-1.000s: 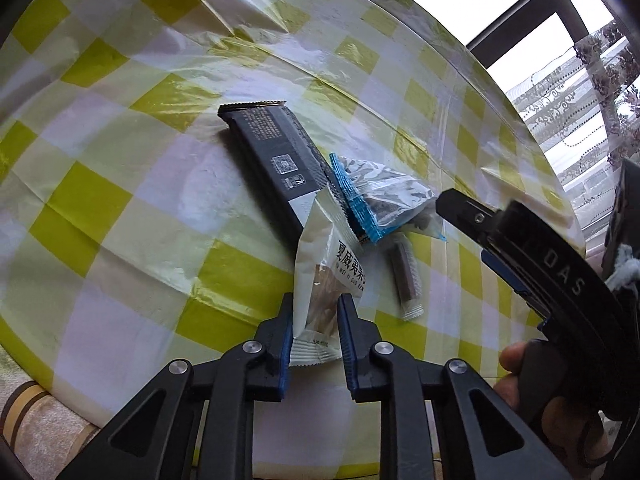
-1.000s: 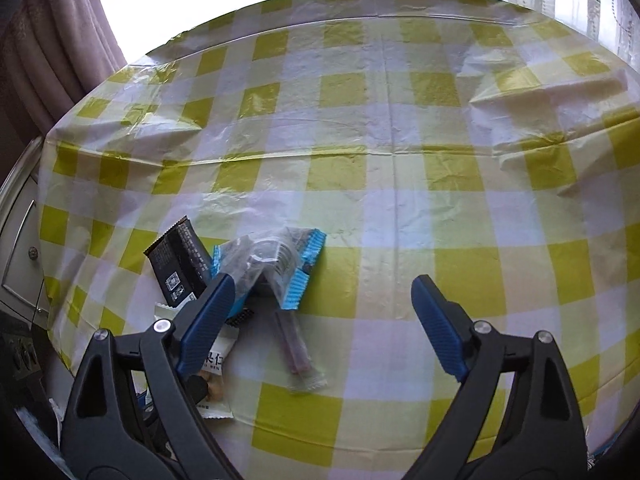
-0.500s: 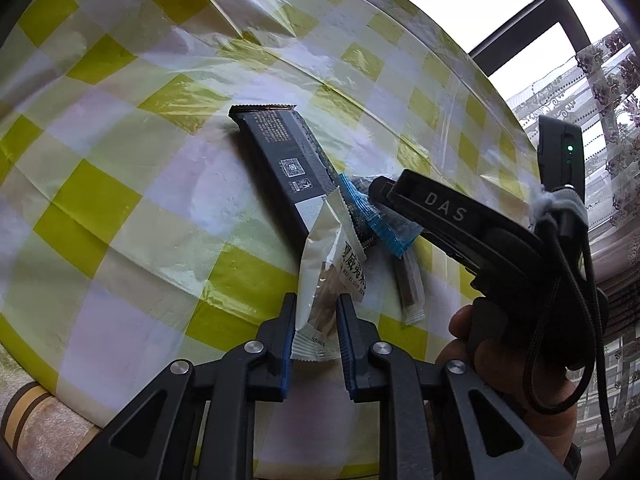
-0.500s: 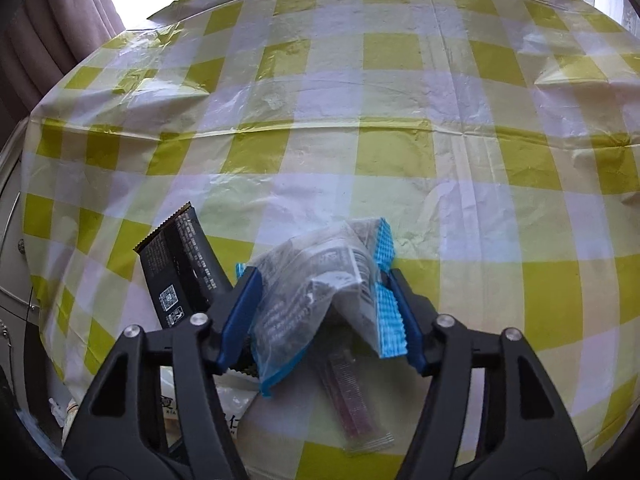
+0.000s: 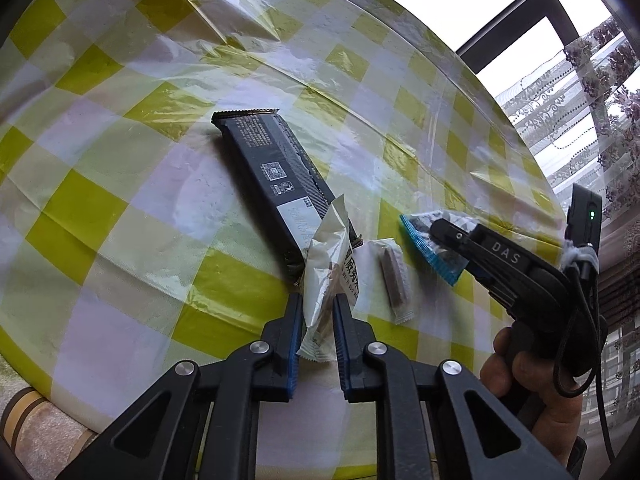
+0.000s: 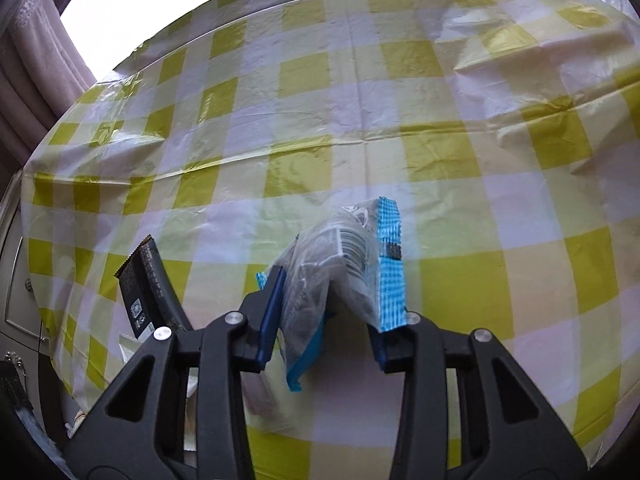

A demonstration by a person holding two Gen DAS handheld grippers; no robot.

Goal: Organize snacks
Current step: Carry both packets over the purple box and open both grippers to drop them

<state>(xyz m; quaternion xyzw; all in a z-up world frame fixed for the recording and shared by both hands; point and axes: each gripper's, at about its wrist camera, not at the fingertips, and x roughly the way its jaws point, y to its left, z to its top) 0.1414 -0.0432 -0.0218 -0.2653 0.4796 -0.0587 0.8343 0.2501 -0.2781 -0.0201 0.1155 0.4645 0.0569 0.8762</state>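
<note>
My left gripper (image 5: 318, 308) is shut on the near end of a white snack packet (image 5: 326, 264), its jaws squeezing in tight. The packet's far end leans on a long black packet (image 5: 272, 168) lying flat on the yellow-checked tablecloth (image 5: 120, 208). A small brown bar in clear wrap (image 5: 394, 276) lies just right of it. My right gripper (image 6: 330, 320) has its jaws closing on a crumpled clear packet with blue edges (image 6: 348, 248), folded between the pads and held off the cloth. That blue-edged packet (image 5: 424, 240) hangs right of the bar. The black packet (image 6: 148, 288) lies left of the right gripper.
A person's hand (image 5: 520, 364) holds the right gripper's handle. A dark window frame (image 5: 520, 20) and lace curtain (image 5: 600, 100) stand beyond the table. A pale cabinet (image 6: 16, 280) lies past the table's left edge. The cloth is wrinkled at the far right (image 6: 560, 108).
The right gripper came in over the pile, closed on the blue-edged packet and drew it right, off the small bar. The left gripper stayed put on the white packet.
</note>
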